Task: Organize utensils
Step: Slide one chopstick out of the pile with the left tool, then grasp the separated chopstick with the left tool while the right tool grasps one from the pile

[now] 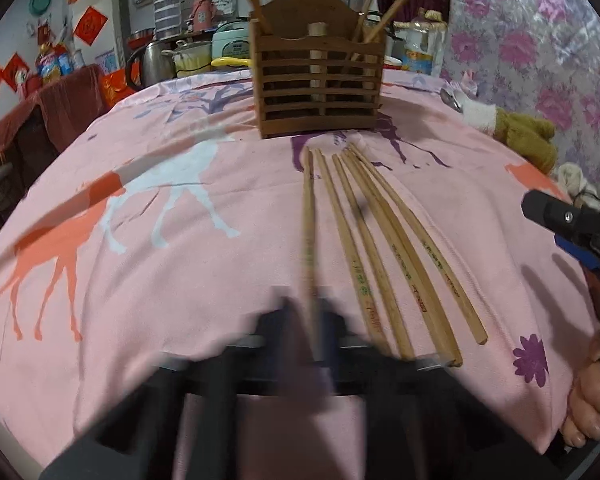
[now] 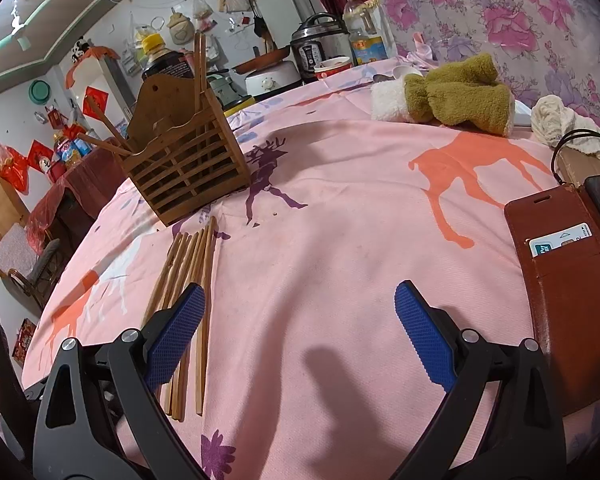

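A brown slatted wooden holder (image 1: pixel 318 84) (image 2: pixel 184 160) stands on the pink animal-print cloth (image 1: pixel 180 260), with a few chopsticks leaning in its compartments. Several bamboo chopsticks (image 1: pixel 384 248) (image 2: pixel 202 272) lie side by side in front of it. My left gripper (image 1: pixel 314 320) is blurred at the bottom of the left wrist view, shut on the near end of the leftmost chopstick (image 1: pixel 308 220), which points toward the holder. My right gripper (image 2: pixel 300 296) stands open over bare cloth to the right of the chopsticks, nothing between its blue pads (image 2: pixel 424 336). It also shows at the right edge (image 1: pixel 568 220).
A green-brown towel (image 2: pixel 460 96) and a white cloth (image 2: pixel 560 124) lie at the far right. A brown leather wallet case (image 2: pixel 572 300) sits at the right edge. A person's fingers (image 1: pixel 588 404) rest at the cloth's near right. Pots and bottles crowd behind the holder.
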Demonstrator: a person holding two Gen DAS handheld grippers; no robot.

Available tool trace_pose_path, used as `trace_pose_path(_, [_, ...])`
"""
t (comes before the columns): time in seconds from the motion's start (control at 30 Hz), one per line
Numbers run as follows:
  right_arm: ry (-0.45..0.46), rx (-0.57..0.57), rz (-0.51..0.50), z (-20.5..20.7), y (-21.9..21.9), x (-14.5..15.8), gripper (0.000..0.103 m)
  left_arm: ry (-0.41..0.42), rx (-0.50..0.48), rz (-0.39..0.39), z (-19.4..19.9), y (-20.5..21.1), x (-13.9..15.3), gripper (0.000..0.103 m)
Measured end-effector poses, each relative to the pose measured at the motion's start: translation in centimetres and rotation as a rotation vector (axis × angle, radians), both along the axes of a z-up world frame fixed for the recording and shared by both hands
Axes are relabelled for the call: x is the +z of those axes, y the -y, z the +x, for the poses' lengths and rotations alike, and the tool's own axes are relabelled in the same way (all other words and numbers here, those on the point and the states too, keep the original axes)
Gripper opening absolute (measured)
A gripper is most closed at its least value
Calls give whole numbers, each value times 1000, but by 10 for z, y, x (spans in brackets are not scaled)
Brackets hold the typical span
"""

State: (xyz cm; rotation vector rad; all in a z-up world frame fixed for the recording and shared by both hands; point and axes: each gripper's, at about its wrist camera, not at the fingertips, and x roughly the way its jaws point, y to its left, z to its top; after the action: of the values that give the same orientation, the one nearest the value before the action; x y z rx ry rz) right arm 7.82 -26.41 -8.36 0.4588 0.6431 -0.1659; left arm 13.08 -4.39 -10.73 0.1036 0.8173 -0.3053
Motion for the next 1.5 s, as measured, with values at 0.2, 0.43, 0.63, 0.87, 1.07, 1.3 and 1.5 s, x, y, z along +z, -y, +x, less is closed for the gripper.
trace_pose_path(0.2, [-1, 2, -2, 0, -1, 0, 92, -2, 90, -59, -12, -49, 0, 6])
trace_pose_path(0.43, [7, 108, -140, -1, -27, 5, 92, -5, 62, -152, -16, -63, 0, 17])
trace_pose_path(0.63, [17, 304, -326, -16, -71, 1, 64, 21, 15, -134, -21, -51, -1, 40])
trace_pose_path(0.87, [12, 412, -310, -20, -81, -1, 27, 22, 63, -137, -21, -60, 0, 50])
trace_pose_path(1.07, [9, 464, -290, -21, -86, -3, 20, 29, 71, -122, -20, -61, 0, 52])
trace_pose_path(1.3, [-81, 460, -271, -10, -84, -17, 19, 32, 73, -113, -21, -60, 0, 60])
trace_pose_path(1.5, [-95, 359, -263, -8, -66, -17, 18, 30, 85, -102, -22, -61, 0, 64])
